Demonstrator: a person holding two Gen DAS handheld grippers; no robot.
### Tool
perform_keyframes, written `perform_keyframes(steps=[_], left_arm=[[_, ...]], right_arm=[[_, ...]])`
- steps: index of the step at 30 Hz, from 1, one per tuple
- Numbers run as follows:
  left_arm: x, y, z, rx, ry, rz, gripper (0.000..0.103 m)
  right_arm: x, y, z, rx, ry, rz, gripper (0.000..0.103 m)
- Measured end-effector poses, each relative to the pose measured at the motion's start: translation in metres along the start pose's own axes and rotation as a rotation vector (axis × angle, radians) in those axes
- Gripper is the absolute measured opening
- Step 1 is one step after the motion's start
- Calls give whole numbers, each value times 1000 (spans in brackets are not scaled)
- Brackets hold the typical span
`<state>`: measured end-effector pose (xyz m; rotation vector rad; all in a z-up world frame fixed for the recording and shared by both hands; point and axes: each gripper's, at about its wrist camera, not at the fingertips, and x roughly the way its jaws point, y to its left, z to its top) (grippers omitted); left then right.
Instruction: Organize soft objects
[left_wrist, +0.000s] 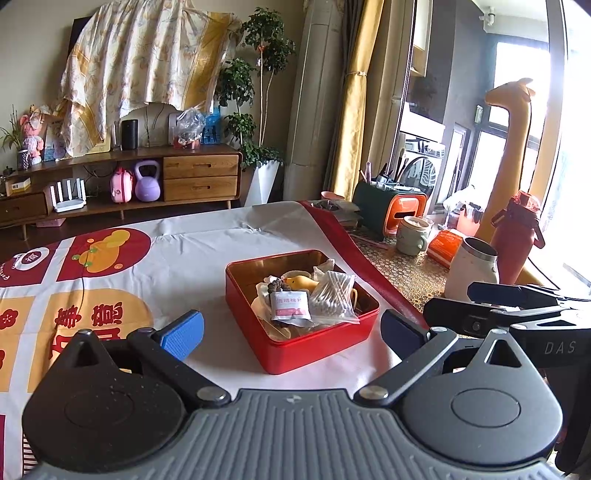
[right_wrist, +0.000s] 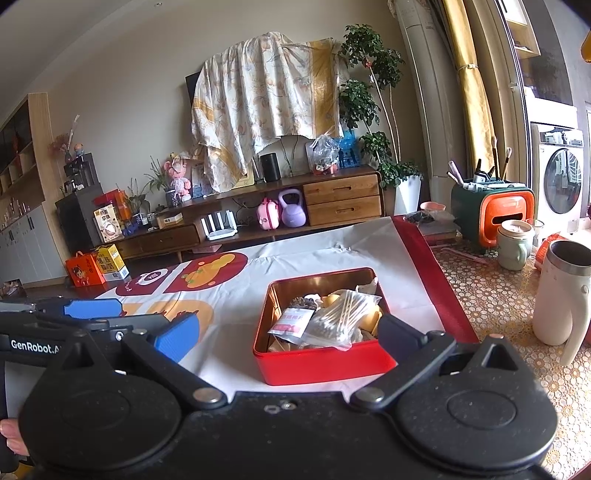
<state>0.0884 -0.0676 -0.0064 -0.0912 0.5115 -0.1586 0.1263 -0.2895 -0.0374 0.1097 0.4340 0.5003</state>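
Observation:
A red tin box (left_wrist: 317, 347) sits open on the printed tablecloth (left_wrist: 192, 251). Inside lie a clear bag of cotton swabs (left_wrist: 332, 295), a small white packet with red print (left_wrist: 290, 308), a yellow rubber duck (left_wrist: 301, 282) and a dark hair tie (left_wrist: 275, 286). My left gripper (left_wrist: 291, 332) is open and empty, hovering just short of the box's near corner. In the right wrist view the same box (right_wrist: 321, 363) lies straight ahead. My right gripper (right_wrist: 288, 338) is open and empty above its near wall. The swab bag (right_wrist: 338, 319) lies on top of the pile.
To the right of the cloth stand a white flask (right_wrist: 557, 299), a green cup (right_wrist: 513, 243), a green and orange organizer (right_wrist: 491, 210) and a red bottle (left_wrist: 517, 240). A wooden cabinet (right_wrist: 343, 199) runs along the far wall. A hand (right_wrist: 11, 435) shows at the lower left.

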Motion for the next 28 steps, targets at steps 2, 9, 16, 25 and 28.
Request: perform_keyframes(steps=[2, 9, 16, 25, 28], left_arm=[[0, 0, 0, 2, -2, 4, 103], [0, 0, -1, -1, -2, 5, 103], [0, 0, -2, -3, 1, 5, 103], [0, 2, -4, -8, 3, 7, 103], [0, 5, -6, -16, 10, 8, 103]], right_arm=[[1, 0, -2, 0, 2, 2, 103], [2, 1, -2, 1, 2, 1, 103], [2, 1, -1, 1, 3, 1, 103], [3, 1, -2, 0, 5, -1, 103], [4, 1, -3, 1, 6, 3, 103]])
